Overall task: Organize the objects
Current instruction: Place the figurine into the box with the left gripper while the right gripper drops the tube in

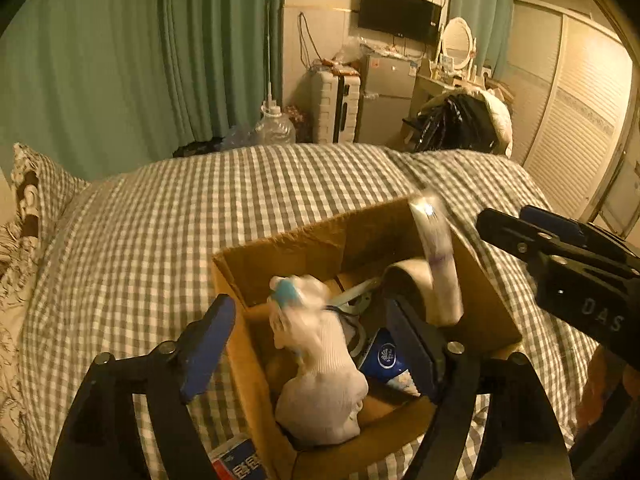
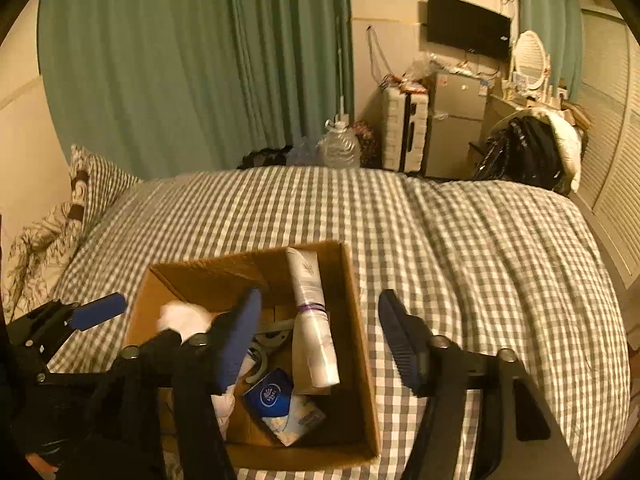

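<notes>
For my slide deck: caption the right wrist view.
Open right gripper above a cardboard box of toiletries on a checked bed.

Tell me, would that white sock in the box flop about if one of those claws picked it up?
Probably yes. The white sock looks like soft ribbed knit, slumped against the cardboard box wall, so it would likely droop. It seems light, and unlikely to roll or break.
</notes>
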A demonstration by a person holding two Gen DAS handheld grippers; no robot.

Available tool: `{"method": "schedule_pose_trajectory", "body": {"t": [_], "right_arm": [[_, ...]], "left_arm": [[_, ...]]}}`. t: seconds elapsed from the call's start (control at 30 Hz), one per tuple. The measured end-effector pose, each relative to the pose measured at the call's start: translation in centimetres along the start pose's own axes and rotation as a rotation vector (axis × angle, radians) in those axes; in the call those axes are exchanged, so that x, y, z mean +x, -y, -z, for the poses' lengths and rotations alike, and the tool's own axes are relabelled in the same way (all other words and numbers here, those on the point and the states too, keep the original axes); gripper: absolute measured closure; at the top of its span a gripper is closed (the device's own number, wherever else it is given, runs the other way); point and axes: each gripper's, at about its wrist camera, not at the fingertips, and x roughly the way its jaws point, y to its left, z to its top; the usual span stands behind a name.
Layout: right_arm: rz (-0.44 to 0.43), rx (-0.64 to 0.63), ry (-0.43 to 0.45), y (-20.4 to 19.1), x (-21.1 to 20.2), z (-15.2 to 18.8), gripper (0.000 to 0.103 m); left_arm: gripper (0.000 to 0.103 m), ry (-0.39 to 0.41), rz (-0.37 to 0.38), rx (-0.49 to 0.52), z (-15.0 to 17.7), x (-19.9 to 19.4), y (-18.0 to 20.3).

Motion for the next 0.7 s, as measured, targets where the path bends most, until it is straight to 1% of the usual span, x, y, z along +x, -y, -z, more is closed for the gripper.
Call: {"method": "schedule_pose_trajectory", "body": {"t": [0.07, 0.2, 0.27, 0.3, 0.37, 0.47, 0.6, 0.63, 0.7], "right_arm": [[0.007, 0.003, 0.012, -0.1, -1.3, -0.1, 0.039], [0.024, -0.009, 0.049, -0.7, -4.7, -0.5, 0.033], [0.025, -0.013, 0.067, -1.1, -6.7, -0.5, 0.028], [0.024, -0.014, 0.075, -1.2, -7.6, -0.5, 0.027], [0.018, -0.019, 0.098, -1.9, -9.9, -0.4, 0.022], [0.013, -0.045, 0.123, -3.0, -12.9, -0.1, 0.015], [0.007, -0.088, 0.154, -4.8, -16.6, 0.9, 0.011], [0.006, -0.097, 0.162, -5.3, -17.6, 1.3, 0.009], [0.007, -0.113, 0.17, -6.2, -19.0, 2.2, 0.008]], "left_arm": [[0.014, 0.017, -0.024, 0.007, -0.3, -1.4, -0.2], [0.013, 0.054, -0.042, 0.006, -0.8, -4.9, -0.6], [0.002, 0.073, -0.057, 0.0, -0.8, -6.8, -0.9], [0.001, 0.09, -0.072, -0.002, -0.7, -8.0, -1.1], [0.0, 0.122, -0.09, -0.003, -0.5, -10.3, -1.5], [0.0, 0.142, -0.106, -0.008, 0.2, -12.9, -2.3], [0.0, 0.161, -0.139, -0.017, 2.1, -16.6, -2.9], [0.0, 0.165, -0.142, -0.021, 2.5, -17.2, -3.1], [0.0, 0.173, -0.146, -0.029, 3.6, -18.7, -3.5]]}}
